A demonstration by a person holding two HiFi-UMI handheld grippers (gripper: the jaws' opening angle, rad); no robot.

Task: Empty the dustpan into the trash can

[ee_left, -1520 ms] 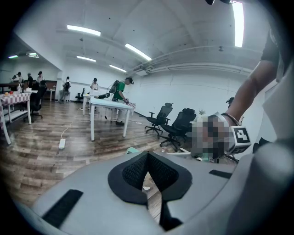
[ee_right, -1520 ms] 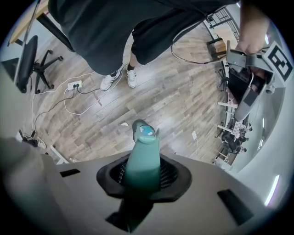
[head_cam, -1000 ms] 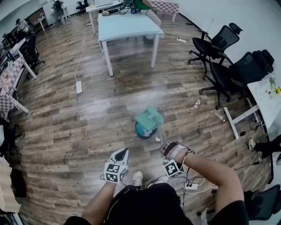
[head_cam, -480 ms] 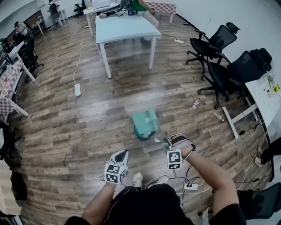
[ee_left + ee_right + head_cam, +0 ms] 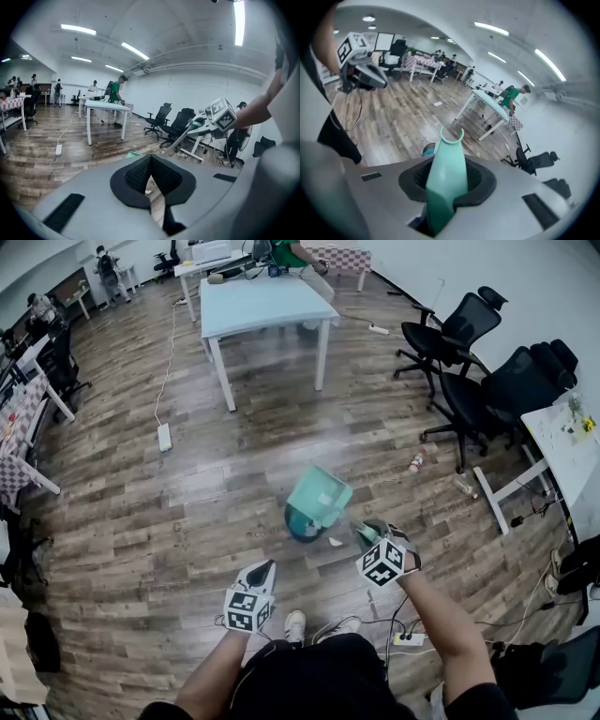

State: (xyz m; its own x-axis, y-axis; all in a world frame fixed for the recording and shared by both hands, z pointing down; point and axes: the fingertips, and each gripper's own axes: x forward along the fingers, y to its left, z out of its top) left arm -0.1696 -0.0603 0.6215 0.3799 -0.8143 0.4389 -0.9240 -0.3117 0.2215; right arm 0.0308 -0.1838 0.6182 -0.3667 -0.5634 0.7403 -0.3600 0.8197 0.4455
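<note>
Nearest the person, one white shoe (image 5: 293, 621) shows on the wood floor (image 5: 141, 521), and just ahead of it are the two grippers, each carrying one cube of black-and-white square markers. The left gripper (image 5: 263, 569) points forward with its jaws drawn together at the tips and nothing between them. The right gripper (image 5: 367, 538) is clamped on the mint-green handle (image 5: 447, 173) of the single dustpan (image 5: 319, 495), and the handle's far end is an open C-shaped clip. The dustpan's long axis runs from that gripper up and to the left in the head view, along a thin grey rod to the pan. The pan is tilted above the one round blue-green trash can (image 5: 300, 523) and partly covers it. Which way the pan's mouth faces is hard to tell from here; it looks tipped toward the can. One small white scrap (image 5: 336, 541) lies on the floor just beside the can. Farther out, one white power strip (image 5: 165, 437) lies to the left on its cable. Two small bottle-like things (image 5: 417, 462) lie to the right, their labels too small to read, near at least two black office chairs (image 5: 457, 326). Beyond stands one pale blue table (image 5: 267, 298), and a few people are at the far desks.
</note>
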